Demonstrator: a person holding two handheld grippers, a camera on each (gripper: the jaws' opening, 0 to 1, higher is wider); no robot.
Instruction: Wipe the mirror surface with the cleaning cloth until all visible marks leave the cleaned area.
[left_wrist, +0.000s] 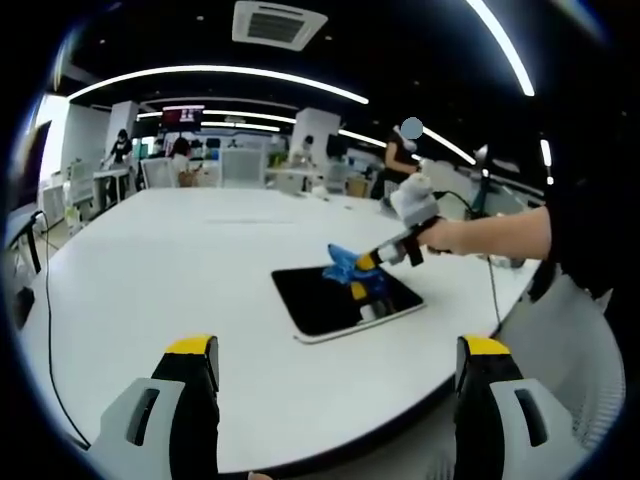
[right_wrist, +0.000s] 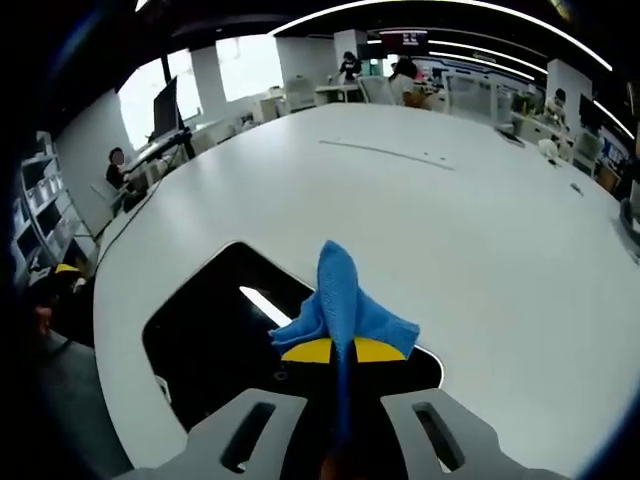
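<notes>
1. The wiping step looks under way: the right gripper (right_wrist: 338, 350) pinches the blue cleaning cloth (right_wrist: 343, 300) between its closed yellow-tipped jaws, with the cloth over the mirror (right_wrist: 205, 330)
2. In the left gripper view the right gripper (left_wrist: 368, 278), held by a person's hand (left_wrist: 447, 236), reaches in from the right and sets the cloth (left_wrist: 345, 264) on the mirror (left_wrist: 320, 295) near its far long edge
3. The left gripper (left_wrist: 338, 352) hangs with its jaws spread wide and empty, well short of the mirror, above the white table (left_wrist: 180, 270)
4. The mirror is a dark rounded rectangle lying flat near the table's near edge; in the left gripper view its long axis runs from upper left to lower right
5. The cloth is bunched into a peak that points away from the right gripper, along its jaws
6. I cannot make out any marks on the glass; a bright streak (right_wrist: 265, 305) reads as a ceiling-light reflection
7. Next, I judge, the cloth must be pressed flat and swept along the long axis, keeping the mirror in sight
</notes>
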